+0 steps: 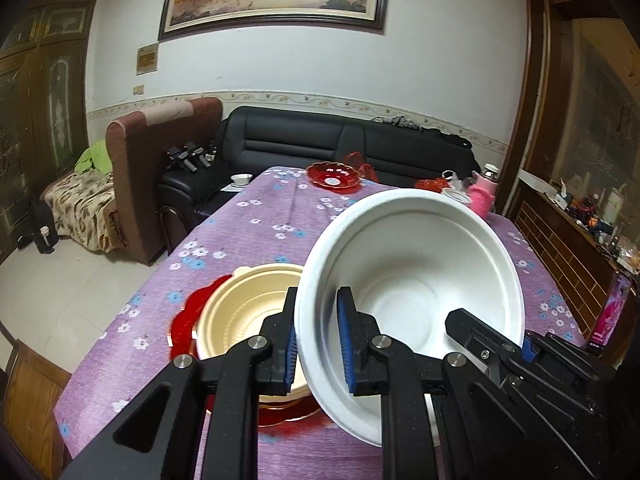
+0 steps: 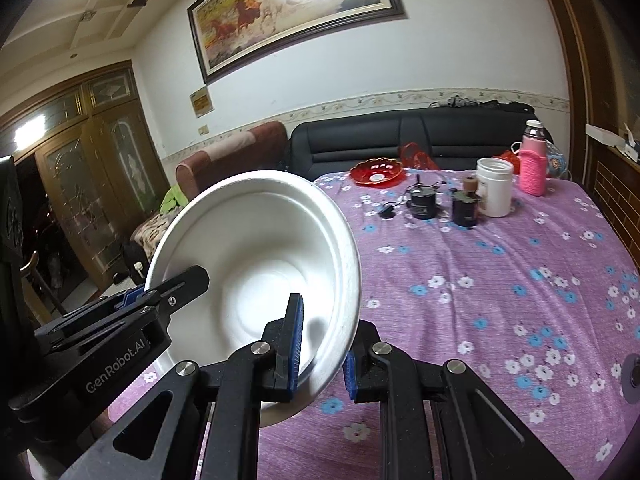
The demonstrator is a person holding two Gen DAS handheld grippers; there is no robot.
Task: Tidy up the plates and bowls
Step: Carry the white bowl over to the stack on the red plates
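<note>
1. Only the left wrist view shows a cream ribbed bowl (image 1: pixel 244 312) nested on a scalloped red plate (image 1: pixel 188 320); only the right shows jars.
2. The smooth white bowl (image 1: pixel 412 280) hangs tilted above the floral purple tablecloth (image 2: pixel 500 280).
3. The left gripper (image 1: pixel 318 344) and the right gripper (image 2: pixel 320 352), both angled downward, each pinch opposite rims.

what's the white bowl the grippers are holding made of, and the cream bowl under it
White bowl: probably moulded paper pulp or foam, judging by its matte, slightly grainy, thin wall. Cream bowl: likely thin disposable plastic, given its smooth, faintly shiny surface with pressed ridges.
</note>
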